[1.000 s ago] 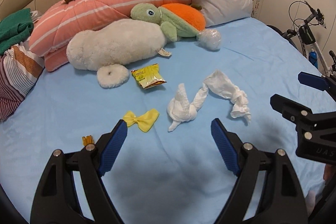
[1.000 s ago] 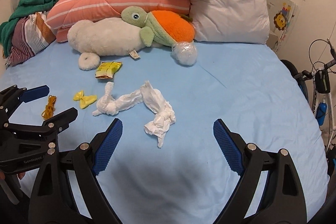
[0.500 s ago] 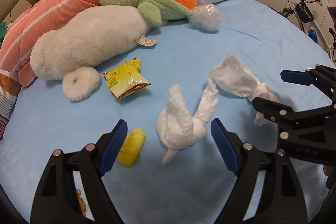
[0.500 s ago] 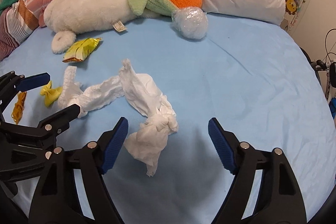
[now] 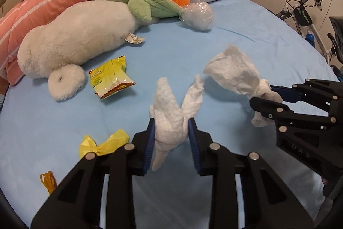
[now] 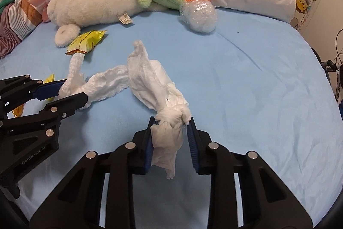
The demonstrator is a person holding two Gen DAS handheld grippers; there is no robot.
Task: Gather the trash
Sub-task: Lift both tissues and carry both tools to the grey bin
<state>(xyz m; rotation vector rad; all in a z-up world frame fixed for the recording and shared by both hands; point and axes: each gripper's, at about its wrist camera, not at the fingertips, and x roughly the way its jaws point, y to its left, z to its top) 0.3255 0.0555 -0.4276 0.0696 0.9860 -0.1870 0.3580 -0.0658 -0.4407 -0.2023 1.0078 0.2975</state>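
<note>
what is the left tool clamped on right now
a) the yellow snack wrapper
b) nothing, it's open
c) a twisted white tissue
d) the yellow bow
c: the left tool is shut on a twisted white tissue, while the yellow snack wrapper and yellow bow lie on the bed untouched.

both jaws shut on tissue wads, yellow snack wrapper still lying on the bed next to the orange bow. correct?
One error: the bow is yellow, not orange, as the left wrist view shows. The rest holds: the left gripper is shut on one tissue wad, the right gripper on the other tissue wad, and the yellow snack wrapper lies on the bed.
</note>
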